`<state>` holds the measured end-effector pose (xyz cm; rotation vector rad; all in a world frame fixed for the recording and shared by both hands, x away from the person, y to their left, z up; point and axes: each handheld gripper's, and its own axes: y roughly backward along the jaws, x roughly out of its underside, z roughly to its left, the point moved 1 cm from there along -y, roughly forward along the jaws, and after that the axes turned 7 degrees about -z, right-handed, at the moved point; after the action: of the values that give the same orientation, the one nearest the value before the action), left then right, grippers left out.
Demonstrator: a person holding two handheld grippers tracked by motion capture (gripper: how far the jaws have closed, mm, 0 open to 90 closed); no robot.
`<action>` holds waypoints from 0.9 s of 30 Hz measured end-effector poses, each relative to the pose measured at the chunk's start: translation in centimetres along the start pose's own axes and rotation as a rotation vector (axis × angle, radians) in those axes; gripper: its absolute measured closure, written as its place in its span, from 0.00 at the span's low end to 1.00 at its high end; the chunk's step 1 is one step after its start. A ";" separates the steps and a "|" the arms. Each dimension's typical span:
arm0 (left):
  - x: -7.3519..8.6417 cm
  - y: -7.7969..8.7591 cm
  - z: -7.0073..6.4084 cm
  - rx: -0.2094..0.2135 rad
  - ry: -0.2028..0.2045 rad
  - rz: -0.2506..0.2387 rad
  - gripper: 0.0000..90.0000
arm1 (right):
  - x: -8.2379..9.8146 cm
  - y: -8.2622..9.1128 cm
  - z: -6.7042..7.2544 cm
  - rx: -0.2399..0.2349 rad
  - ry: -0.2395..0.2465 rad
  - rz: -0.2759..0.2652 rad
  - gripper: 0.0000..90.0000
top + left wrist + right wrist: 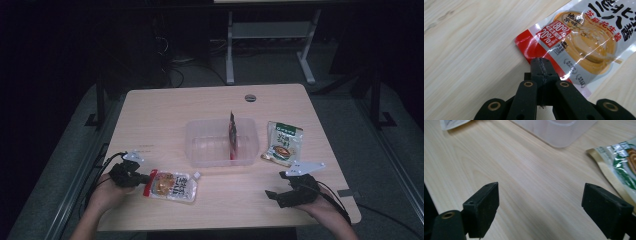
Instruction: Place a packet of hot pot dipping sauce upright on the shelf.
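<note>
A silver spout pouch with a red end and a sauce picture lies flat near the table's front left. My left gripper is shut, its tips lying over the pouch's red edge; I cannot tell if any film is pinched between them. My right gripper stands open at the front right above bare wood, nothing between its jaws. A green pouch lies just beyond it, to the right of the bin.
A clear plastic bin sits mid-table with a red pouch standing on edge inside it. A round cable port is at the far edge. The table's front edge runs close under both hands.
</note>
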<state>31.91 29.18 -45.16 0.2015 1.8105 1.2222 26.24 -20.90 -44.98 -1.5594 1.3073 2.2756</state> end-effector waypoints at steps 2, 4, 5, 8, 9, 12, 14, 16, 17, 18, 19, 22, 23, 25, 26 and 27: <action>-0.2 -0.3 -0.4 0.016 -0.007 0.000 1.00 | -0.1 -0.3 0.2 -0.020 -0.010 0.012 0.16; -0.5 -0.6 -1.0 0.033 -0.018 0.005 1.00 | -0.2 -0.5 0.5 -0.048 -0.030 0.022 0.17; -0.6 -0.7 -1.3 0.041 -0.021 0.006 1.00 | -0.3 -0.7 0.6 -0.072 -0.035 0.024 0.18; -1.0 -1.1 -2.1 0.067 -0.041 0.016 1.00 | -0.3 -1.1 1.1 -0.103 -0.024 0.026 0.18; -1.1 -1.2 -2.4 0.079 -0.046 0.018 1.00 | -0.3 -1.3 1.2 -0.112 -0.025 0.030 0.18; -1.5 -1.6 -3.2 0.111 -0.065 0.032 1.00 | -0.4 -1.8 1.5 -0.117 -0.016 0.029 0.15; -1.8 -1.9 -3.9 0.129 -0.079 0.032 1.00 | -0.6 -2.1 1.6 -0.123 -0.014 0.013 0.15; -2.0 -2.2 -4.4 0.143 -0.096 0.038 1.00 | -0.9 -2.4 1.8 -0.124 0.001 0.011 0.14; -2.2 -2.3 -4.7 0.149 -0.106 0.040 1.00 | -1.0 -2.5 1.9 -0.128 -0.001 0.012 0.14; -2.2 -2.3 -4.9 0.155 -0.113 0.041 1.00 | -1.2 -2.6 1.9 -0.144 -0.017 0.021 0.14; -2.3 -2.4 -5.0 0.159 -0.117 0.038 1.00 | -1.5 -2.7 1.9 -0.162 -0.037 0.034 0.13; -2.6 -2.2 -5.2 0.154 -0.126 0.022 1.00 | -2.0 -3.2 2.1 -0.162 -0.064 0.061 0.17; -2.7 -2.1 -5.2 0.156 -0.121 0.009 1.00 | -2.2 -3.4 2.2 -0.164 -0.064 0.066 0.16; -2.9 -1.8 -5.2 0.157 -0.127 -0.001 1.00 | -2.6 -3.9 2.5 -0.200 -0.073 0.067 0.17; -2.9 -1.8 -5.4 0.157 -0.121 -0.008 1.00 | -2.8 -4.2 2.7 -0.208 -0.075 0.079 0.17; -2.9 -1.9 -5.5 0.156 -0.119 -0.007 1.00 | -3.0 -4.7 2.9 -0.211 -0.063 0.084 0.17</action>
<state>30.11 23.00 -44.42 0.3486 1.8011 1.0426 27.93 -14.86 -44.98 -1.5029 1.1713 2.5659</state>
